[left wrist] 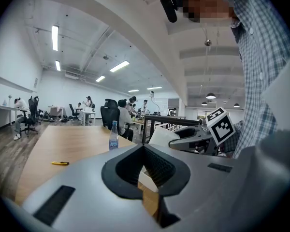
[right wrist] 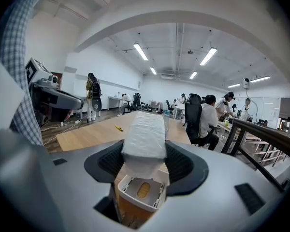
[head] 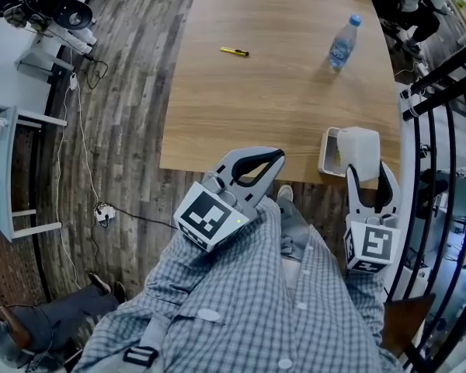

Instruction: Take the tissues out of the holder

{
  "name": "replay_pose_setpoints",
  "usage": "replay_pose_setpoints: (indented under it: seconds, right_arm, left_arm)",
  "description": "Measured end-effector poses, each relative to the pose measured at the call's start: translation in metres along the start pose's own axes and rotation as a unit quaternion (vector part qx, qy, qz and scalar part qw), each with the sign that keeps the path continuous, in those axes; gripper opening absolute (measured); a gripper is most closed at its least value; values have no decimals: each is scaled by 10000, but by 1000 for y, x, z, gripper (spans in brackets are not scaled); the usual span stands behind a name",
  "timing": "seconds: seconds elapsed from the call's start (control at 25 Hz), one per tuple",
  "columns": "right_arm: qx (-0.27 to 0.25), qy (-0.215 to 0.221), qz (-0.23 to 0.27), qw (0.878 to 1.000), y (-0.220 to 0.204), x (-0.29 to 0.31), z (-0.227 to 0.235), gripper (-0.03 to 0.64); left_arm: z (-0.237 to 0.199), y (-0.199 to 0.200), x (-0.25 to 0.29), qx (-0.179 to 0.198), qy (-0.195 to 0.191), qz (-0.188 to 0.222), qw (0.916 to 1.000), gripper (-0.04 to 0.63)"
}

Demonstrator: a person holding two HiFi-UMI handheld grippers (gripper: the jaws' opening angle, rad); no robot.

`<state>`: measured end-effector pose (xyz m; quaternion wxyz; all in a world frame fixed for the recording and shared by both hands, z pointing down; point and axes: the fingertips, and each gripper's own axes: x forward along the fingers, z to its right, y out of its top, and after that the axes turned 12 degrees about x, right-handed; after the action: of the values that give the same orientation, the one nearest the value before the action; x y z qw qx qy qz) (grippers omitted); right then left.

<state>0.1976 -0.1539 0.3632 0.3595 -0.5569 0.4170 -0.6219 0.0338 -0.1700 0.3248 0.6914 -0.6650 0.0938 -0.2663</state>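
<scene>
At the near right edge of the wooden table (head: 279, 92), the right gripper (head: 366, 168) is clamped on the white tissues (right wrist: 144, 129), which partly hide the empty holder (right wrist: 141, 190) beneath, while the left gripper (left wrist: 144, 148), jaws together on nothing, sits beside the table edge.

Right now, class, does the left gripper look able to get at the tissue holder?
Probably yes. Only bare table lies between the left gripper and the holder; the right gripper, shut on the tissue pack, is on the holder's far side. The left jaws are together and must open first.
</scene>
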Motion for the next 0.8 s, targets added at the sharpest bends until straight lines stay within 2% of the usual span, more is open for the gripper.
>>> replay_pose_setpoints:
  seconds: [0.24,0.8]
  right_arm:
    - [-129,-22,94,9999,11,-5,-3,261]
    - [-149,47,95,9998,4,-13,-18,261]
  left_arm:
    - [0,0,-6,17,-17,-3,10000,0]
    - [2,-1,-8,16,-80,54,10000,0]
